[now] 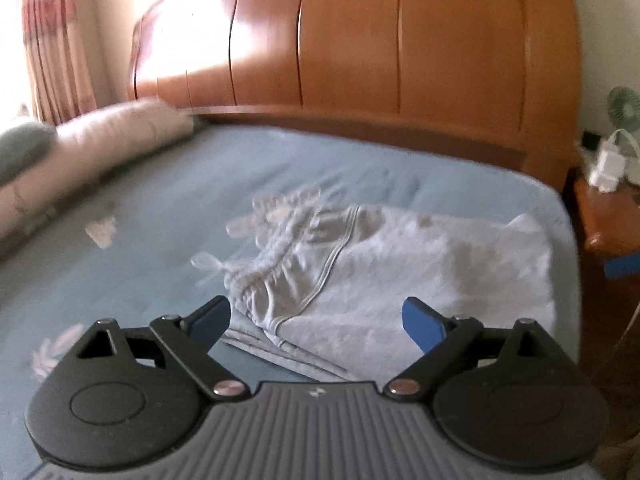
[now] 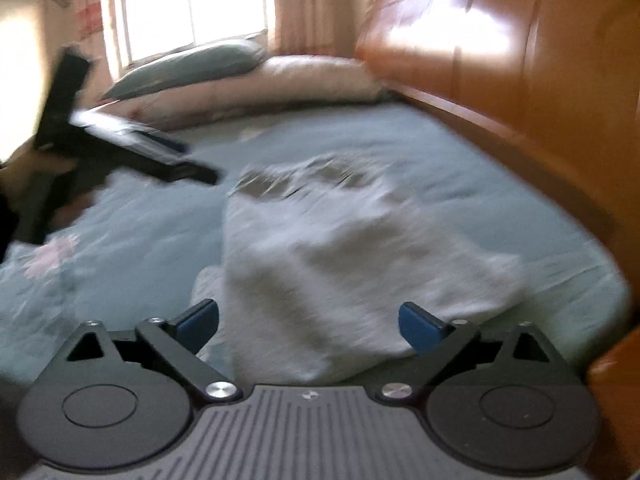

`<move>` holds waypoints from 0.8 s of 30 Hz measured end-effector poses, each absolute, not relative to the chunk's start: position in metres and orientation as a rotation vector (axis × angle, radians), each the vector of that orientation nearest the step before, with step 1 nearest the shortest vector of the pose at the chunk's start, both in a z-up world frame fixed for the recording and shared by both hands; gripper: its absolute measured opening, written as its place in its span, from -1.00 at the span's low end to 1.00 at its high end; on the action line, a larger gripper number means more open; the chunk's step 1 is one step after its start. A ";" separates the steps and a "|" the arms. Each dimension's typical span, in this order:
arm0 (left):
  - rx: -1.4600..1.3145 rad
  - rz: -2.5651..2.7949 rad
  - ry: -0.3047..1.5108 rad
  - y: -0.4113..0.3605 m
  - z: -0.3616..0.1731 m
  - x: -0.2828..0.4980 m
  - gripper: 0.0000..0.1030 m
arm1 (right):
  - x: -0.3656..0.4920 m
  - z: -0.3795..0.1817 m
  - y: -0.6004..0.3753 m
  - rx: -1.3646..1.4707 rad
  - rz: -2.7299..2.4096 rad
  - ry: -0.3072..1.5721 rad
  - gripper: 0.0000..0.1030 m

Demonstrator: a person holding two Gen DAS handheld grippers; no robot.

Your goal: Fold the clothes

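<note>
Nearest the lens, the left gripper (image 1: 316, 320) is seen with its blue-padded tongs spread wide and nothing pinched between them; the right gripper (image 2: 308, 326) is likewise held wide and empty above the cloth. Just beyond both, a pale grey garment (image 1: 400, 276) is laid on the blue bedsheet (image 1: 160, 200), doubled over into a rough rectangle, with a gathered waistband and drawstring (image 1: 212, 262) turned toward the middle of the bed. From this a fold is judged to be just completed and let go, so that the next move is taken to call for a fresh pinch on one end of the bundle and a second fold across it, or a smoothing of the rumpled top layer. Blur in the right view leaves the far edge of the cloth uncertain; it is possibly still creased. On the right side, the garment is set close to the mattress edge (image 1: 568, 240), with a wooden nightstand (image 1: 608, 216) beyond it, whereas open sheet is left toward the rolled quilt (image 1: 100, 148). Farthest off, the wooden headboard (image 1: 360, 48) is seen.
</note>
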State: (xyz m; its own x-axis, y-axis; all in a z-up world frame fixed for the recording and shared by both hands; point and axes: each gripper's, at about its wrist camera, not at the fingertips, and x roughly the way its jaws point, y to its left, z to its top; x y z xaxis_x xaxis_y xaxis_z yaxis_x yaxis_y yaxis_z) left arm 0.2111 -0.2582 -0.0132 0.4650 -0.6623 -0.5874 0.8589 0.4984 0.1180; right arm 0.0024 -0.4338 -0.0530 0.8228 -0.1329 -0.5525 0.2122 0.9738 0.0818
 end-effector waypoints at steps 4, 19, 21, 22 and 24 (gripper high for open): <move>0.418 -1.016 0.466 -0.237 0.008 0.175 0.97 | -0.022 -0.031 -0.428 0.143 -0.228 0.527 1.00; 0.332 -0.995 0.289 -0.162 0.059 0.075 0.99 | -0.042 0.087 -0.379 0.149 -0.419 0.321 1.00; 0.316 -0.951 0.282 -0.149 0.061 0.071 0.99 | -0.036 0.085 -0.369 0.168 -0.425 0.320 1.00; 0.301 -0.930 0.284 -0.141 0.060 0.071 0.99 | -0.031 0.079 -0.364 0.174 -0.433 0.336 1.00; 0.261 -0.909 0.327 -0.129 0.054 0.075 0.99 | -0.021 0.058 -0.354 0.178 -0.463 0.398 1.00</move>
State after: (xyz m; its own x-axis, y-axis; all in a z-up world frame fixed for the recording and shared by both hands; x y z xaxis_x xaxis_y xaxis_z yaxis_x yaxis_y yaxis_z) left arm 0.0745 -0.1287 0.0544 0.5711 -0.7253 -0.3845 0.8039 0.5890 0.0828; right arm -0.0209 -0.3537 0.0576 0.8196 -0.3983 -0.4119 0.4670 0.8809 0.0774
